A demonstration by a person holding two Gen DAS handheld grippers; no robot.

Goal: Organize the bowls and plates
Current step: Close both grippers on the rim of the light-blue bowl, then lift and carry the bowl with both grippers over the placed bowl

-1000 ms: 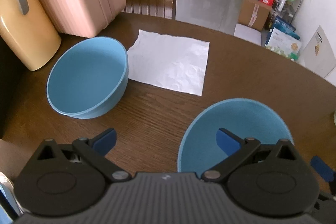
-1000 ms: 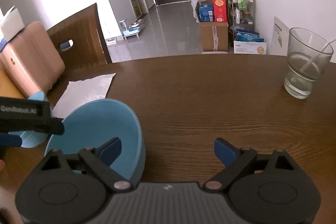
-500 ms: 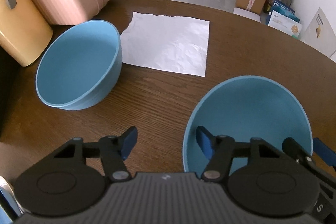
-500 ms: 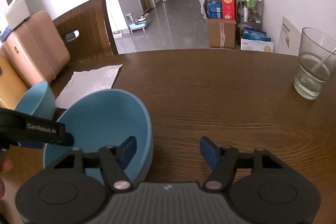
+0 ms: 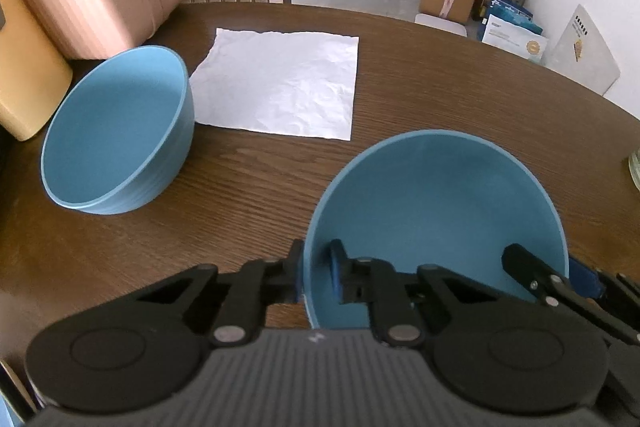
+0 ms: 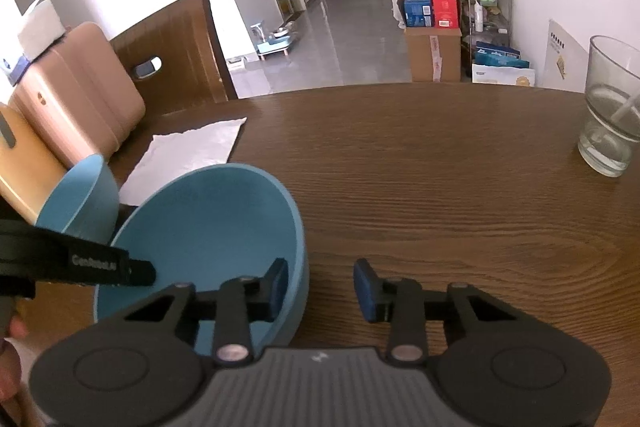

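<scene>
On near bowl (image 5: 436, 203) rim, left gripper (image 5: 316, 267) clamped, right gripper (image 6: 320, 285) straddling

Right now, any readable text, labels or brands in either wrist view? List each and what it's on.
"GenRobot.AI": white print on the black finger of the left tongs, seen in the right wrist view; the last letters are soft.
Red box on the floor: gold emblem, unreadable.
Blue box: print too small.
White leaning board: heading blurred.
Nothing printed on either blue bowl.
</scene>
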